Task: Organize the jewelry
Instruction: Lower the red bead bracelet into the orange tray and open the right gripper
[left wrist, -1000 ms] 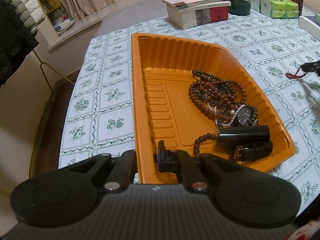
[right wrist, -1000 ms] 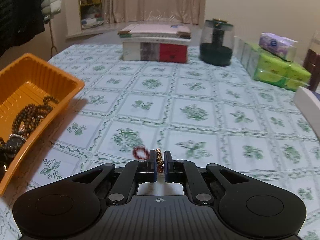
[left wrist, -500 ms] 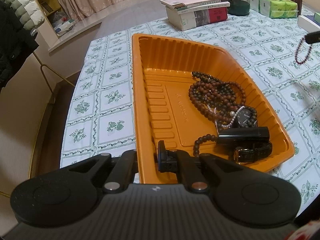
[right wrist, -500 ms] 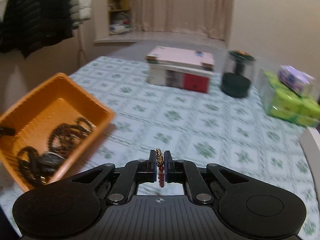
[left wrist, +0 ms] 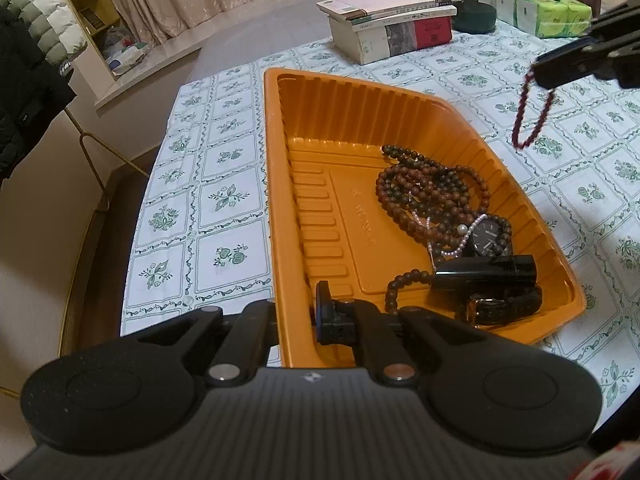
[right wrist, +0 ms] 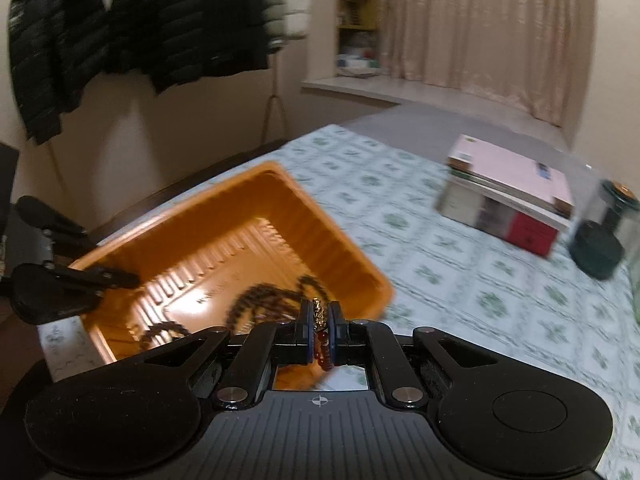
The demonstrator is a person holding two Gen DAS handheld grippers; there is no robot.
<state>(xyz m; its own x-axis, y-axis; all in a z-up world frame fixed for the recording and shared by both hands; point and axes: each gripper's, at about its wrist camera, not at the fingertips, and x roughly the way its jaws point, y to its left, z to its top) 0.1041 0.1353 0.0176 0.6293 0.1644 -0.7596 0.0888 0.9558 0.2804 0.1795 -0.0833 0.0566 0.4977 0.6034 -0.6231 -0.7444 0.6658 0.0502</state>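
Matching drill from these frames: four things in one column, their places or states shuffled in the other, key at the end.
Things:
1. red bracelet
2. tray
3. watch
4. books

Places or states:
A. stacked on the table, beyond the tray
B. lying inside the tray among the beads
C. near rim pinched by the left hand-held gripper
D. hanging in the air from the right hand-held gripper

Pairs: 1-D, 2-C, 3-B, 4-A
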